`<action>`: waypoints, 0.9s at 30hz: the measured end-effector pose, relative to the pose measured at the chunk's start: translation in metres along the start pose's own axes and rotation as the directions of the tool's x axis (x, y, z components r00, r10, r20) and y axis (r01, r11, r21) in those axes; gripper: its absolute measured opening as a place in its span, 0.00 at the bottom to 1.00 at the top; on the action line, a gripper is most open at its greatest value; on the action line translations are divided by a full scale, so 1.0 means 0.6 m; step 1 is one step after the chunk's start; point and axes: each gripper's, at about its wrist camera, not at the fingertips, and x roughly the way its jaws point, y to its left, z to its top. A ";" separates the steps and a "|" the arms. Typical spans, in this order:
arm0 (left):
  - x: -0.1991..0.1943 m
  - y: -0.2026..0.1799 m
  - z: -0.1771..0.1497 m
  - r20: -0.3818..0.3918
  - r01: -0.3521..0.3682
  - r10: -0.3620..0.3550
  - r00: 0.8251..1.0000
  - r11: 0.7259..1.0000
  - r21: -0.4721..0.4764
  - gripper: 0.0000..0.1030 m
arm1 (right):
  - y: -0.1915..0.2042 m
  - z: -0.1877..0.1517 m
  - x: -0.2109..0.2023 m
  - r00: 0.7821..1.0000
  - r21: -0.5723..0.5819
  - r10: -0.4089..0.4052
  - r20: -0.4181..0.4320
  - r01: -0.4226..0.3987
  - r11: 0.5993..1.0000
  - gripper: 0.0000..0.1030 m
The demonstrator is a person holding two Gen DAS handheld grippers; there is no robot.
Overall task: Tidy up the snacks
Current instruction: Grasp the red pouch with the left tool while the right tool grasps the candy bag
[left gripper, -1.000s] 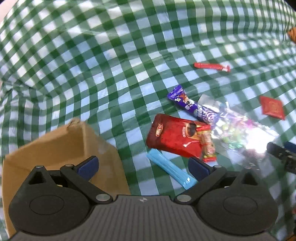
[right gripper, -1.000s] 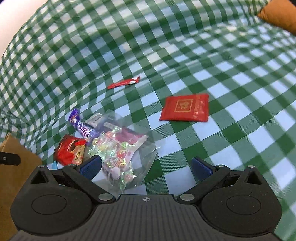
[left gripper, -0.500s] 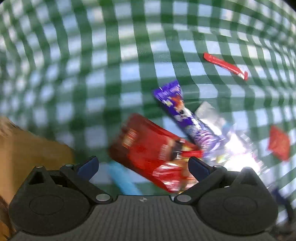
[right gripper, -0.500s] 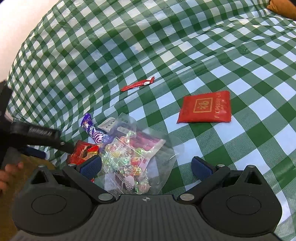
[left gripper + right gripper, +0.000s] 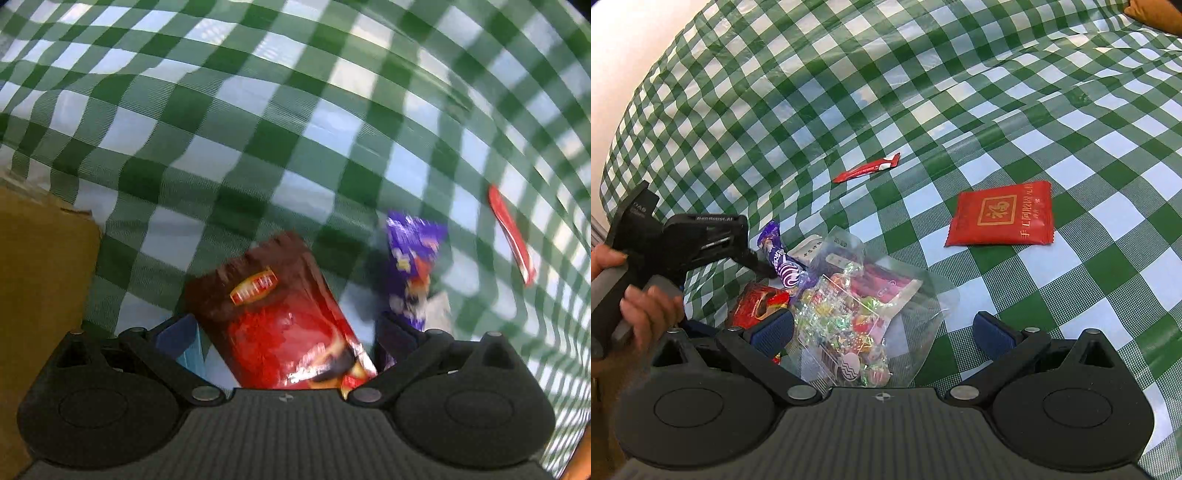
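Green-and-white checked plastic tablecloth point(image 5: 849, 92) under everything. Left gripper point(image 5: 284, 332) spread wide, low over the glossy red snack packet point(image 5: 284, 314), which lies between the blue pads but looks ungripped, though blur leaves contact unsure. Pale blue stick wrapper point(image 5: 190, 354) tucked by the left pad; purple candy-bar wrapper point(image 5: 412, 258) beside the right pad. Thin red sachet point(image 5: 511, 236) apart to the right; brown cardboard box point(image 5: 40, 277) at far left. Right gripper point(image 5: 882, 334) also wide, empty, over a clear bag of coloured sweets point(image 5: 857, 314) overlapping the purple wrapper. Flat red square packet with gold print point(image 5: 1001, 214) lying apart. Hand point(image 5: 646, 314) on the left gripper's handle.
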 end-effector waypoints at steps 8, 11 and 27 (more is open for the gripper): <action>0.004 -0.059 0.011 -0.022 -0.037 0.042 0.999 0.985 0.167 1.00 | -0.001 -0.001 0.000 1.000 0.003 0.000 0.005 0.000 1.000 1.00; 0.007 -0.069 0.009 -0.012 -0.063 0.068 0.998 0.971 0.232 0.98 | 0.002 -0.003 0.001 1.000 0.004 -0.007 0.009 0.007 1.000 1.00; -0.138 -0.031 -0.058 0.133 0.015 -0.074 0.988 0.916 0.401 0.57 | 0.043 -0.019 -0.078 0.992 -0.051 0.047 0.115 -0.042 0.998 0.10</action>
